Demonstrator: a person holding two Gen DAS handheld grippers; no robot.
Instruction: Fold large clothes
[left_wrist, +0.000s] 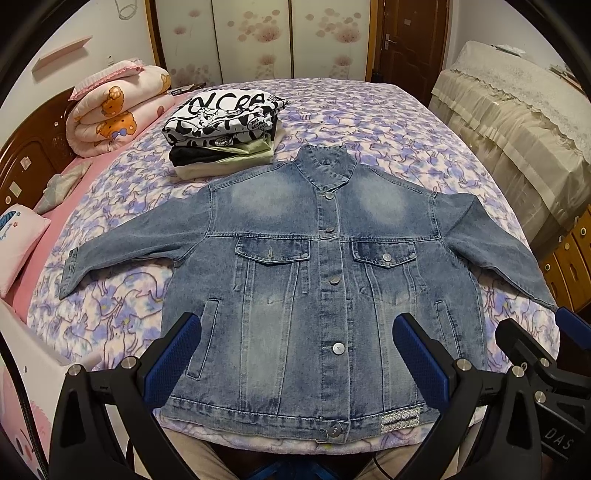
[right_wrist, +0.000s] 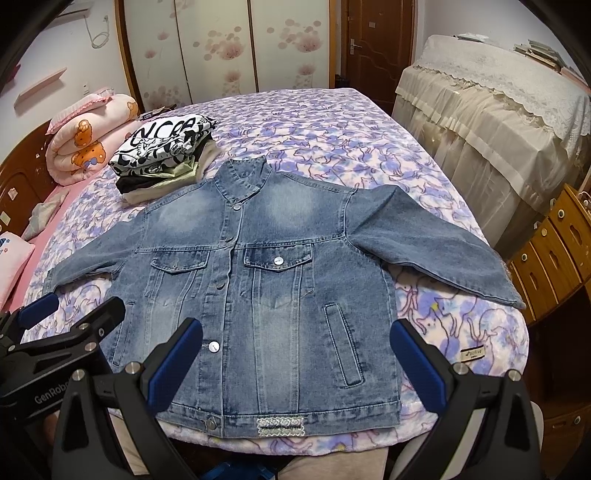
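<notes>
Left gripper (left_wrist: 297, 354): jaws spread wide, blue-padded fingers (left_wrist: 173, 354) holding nothing, poised above the lower front of the denim jacket (left_wrist: 325, 273), no contact visible. Right gripper (right_wrist: 297, 356): jaws likewise spread wide, blue pads (right_wrist: 417, 363) empty, poised above the jacket's lower hem on the pocket side; the two tools side by side, each glimpsed at the edge of the other's view. Denim jacket: light-washed blue, laid flat and front-up on the bed (left_wrist: 388, 122), buttoned along the placket, collar pointing away from the person, hem at the near edge of the mattress, both sleeves spread outward to either side, one cuff close to the bed's side edge. Woven label patch (right_wrist: 282, 430): on the jacket hem, nearest the person. Stack of folded clothes (left_wrist: 221, 136): just beyond the jacket's shoulder, on the side toward the headboard, black-and-white printed garment on top, green, black and cream layers beneath; contact with the shoulder not determinable. Rolled pink quilt (left_wrist: 114, 110) with bear print: farther from the jacket than the stack, against the wooden headboard (left_wrist: 29, 155). Pink pillow (left_wrist: 18, 240): beyond the sleeve cuff on that same side. Lace-draped furniture (right_wrist: 491, 122): well apart from the jacket, past the opposite sleeve. Floral wardrobe doors (left_wrist: 258, 37): beyond the far end of the bed.
</notes>
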